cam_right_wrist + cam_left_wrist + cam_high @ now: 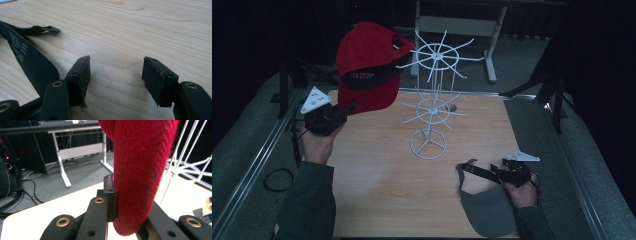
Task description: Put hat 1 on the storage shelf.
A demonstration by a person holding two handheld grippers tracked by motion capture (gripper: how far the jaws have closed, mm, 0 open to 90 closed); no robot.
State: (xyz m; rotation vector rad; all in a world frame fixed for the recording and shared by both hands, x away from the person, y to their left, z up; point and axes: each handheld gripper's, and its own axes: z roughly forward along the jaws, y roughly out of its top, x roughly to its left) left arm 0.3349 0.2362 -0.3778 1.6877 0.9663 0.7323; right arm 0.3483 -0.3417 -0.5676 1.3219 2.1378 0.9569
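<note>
Two caps in play: my left hand-held gripper (343,111) pinches the red cap (368,65) beside the rack (432,100), next hooking it, while my right hand-held gripper (116,75) gapes over the surface (140,27).

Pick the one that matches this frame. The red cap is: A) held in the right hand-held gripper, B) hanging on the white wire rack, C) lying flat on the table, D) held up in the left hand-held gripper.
D: the left hand-held gripper is shut on the edge of the red cap, holding it in the air beside the white wire rack; its own view shows the red fabric pinched between the jaws.
</note>
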